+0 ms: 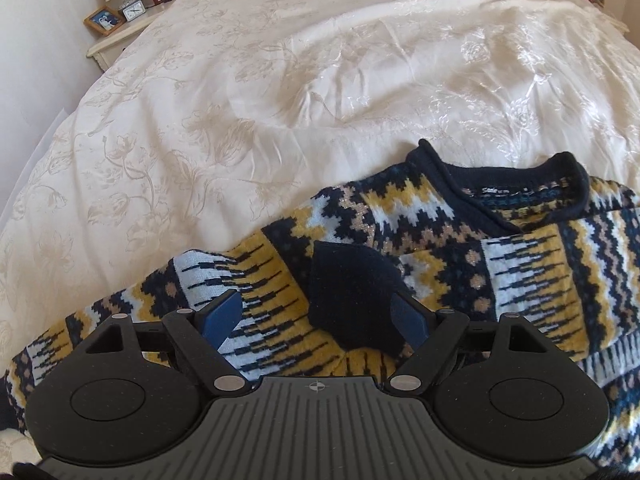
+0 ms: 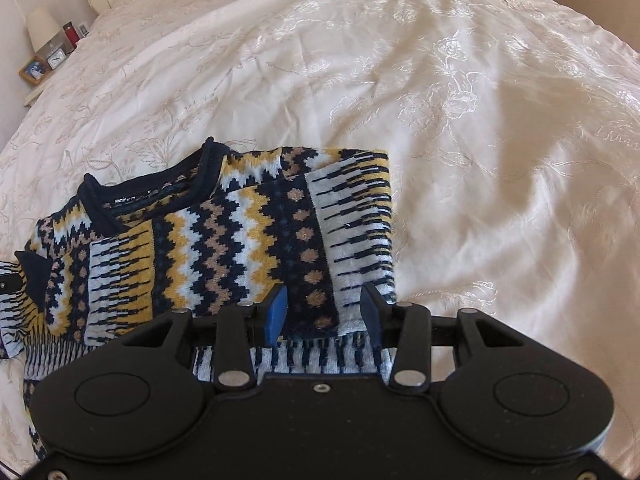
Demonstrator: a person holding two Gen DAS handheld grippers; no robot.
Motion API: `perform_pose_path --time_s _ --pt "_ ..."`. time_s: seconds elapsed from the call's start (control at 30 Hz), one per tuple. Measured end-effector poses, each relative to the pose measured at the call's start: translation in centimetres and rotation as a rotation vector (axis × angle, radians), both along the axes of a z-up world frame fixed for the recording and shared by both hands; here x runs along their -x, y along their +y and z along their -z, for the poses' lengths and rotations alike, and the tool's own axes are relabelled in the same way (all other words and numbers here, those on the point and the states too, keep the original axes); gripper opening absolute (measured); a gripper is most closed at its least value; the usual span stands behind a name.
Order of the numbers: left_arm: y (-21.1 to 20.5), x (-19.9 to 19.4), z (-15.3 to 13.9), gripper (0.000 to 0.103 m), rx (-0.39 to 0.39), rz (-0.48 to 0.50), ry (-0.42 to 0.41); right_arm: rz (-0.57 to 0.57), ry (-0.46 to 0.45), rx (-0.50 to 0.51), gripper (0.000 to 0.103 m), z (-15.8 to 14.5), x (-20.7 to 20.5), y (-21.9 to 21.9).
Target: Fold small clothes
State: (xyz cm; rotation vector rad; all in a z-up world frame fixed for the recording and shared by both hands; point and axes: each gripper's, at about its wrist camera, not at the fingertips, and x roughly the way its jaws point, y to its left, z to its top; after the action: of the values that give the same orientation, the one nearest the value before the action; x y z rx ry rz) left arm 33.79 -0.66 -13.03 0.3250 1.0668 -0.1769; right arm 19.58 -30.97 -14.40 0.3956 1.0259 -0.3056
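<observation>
- Because the sweater [image 2: 248, 236] is a thick patterned knit, it likely handles as soft, limp and moderately heavy, with a grippy rather than slippery surface
- Location: it lies on the cream bedspread [image 2: 460, 100], at 9 o'clock to centre in the right wrist view, with the navy collar [image 1: 520, 184] toward 12 o'clock and both sleeves folded across the body
- Left gripper [image 1: 316, 320]: jaws spread wide, straddling the dark cuff [image 1: 352, 292], gripping nothing
- Right gripper [image 2: 322, 312]: jaws released either side of the folded right edge
- Recommended hold: pinch doubled layers at the hem or folded edges; a single layer probably stretches and sags
</observation>
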Motion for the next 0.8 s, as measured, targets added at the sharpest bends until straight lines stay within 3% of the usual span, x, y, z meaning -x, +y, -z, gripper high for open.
perform_pose_path --time_s 0.2,0.33,0.4,0.53,0.8 --pt "-0.5 -2.1 2.8 0.08 0.0 0.013 0.076 -0.015 -0.003 -0.016 0.051 0.5 -0.5 0.4" --pt "-1.0 -2.7 3.8 0.045 0.081 0.04 0.192 -0.03 -0.003 -0.012 0.055 0.5 -0.4 0.5" --pt "-1.0 -2.4 3.2 0.045 0.108 0.009 0.199 -0.032 -0.005 -0.011 0.056 0.5 -0.2 0.4" --pt "0.3 -1.0 1.7 0.045 0.252 -0.007 0.256 -0.033 0.003 -0.005 0.056 0.8 0.0 0.3" --pt "4.1 1.0 -2.8 0.045 0.406 -0.075 0.172 -0.031 0.01 -0.003 0.056 1.2 -0.1 0.1"
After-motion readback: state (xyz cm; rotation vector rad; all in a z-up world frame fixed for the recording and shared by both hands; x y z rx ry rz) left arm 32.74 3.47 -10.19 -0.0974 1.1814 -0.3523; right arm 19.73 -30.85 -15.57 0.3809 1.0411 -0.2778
